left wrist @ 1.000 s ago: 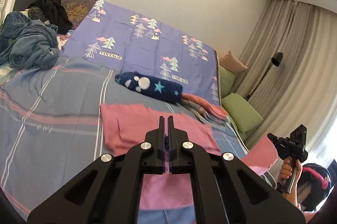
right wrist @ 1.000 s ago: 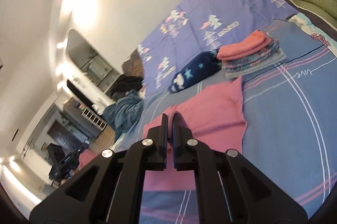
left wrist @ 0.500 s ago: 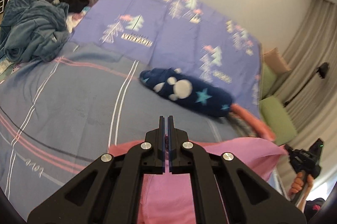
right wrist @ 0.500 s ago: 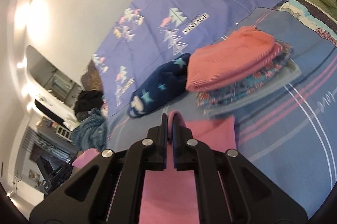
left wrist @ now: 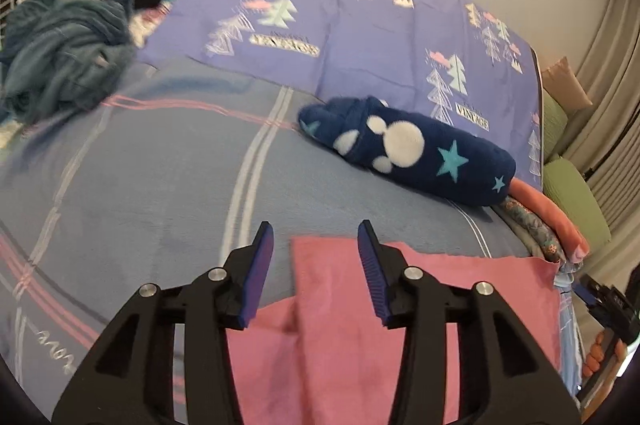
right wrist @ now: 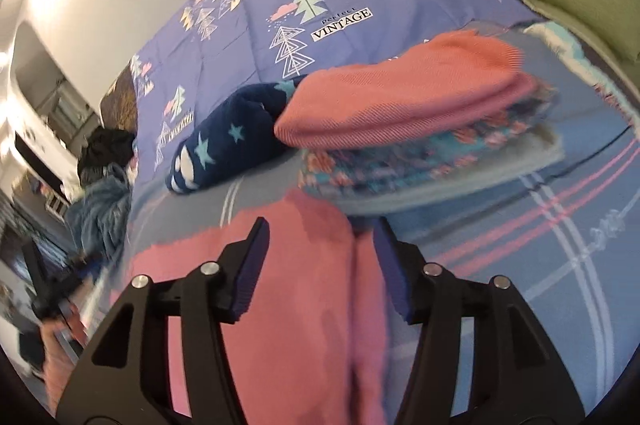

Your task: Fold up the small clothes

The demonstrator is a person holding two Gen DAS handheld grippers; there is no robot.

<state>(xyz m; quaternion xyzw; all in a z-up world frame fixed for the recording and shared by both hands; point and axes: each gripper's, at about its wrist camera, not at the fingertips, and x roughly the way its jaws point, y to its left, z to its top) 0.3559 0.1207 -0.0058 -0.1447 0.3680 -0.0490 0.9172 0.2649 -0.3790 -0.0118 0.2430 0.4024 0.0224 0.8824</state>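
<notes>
My left claw has just been opening, and its two blue pads are apart now. The pink cloth lies under and between them, but the pads do not press on it. My right claw has just been opening too, and the same pink cloth sits loose between its pads.

The cloth is soft, plain pink and folded over. It lies flat on the blue striped blanket, with its far edge straight. Its long way runs from side to side, from one claw to the other.

Both claws point down at a slant over the bed. Past the cloth lies a dark blue fuzzy roll with stars. Next to it is a stack of folded clothes with an orange one on top. A blue heap sits far off.
</notes>
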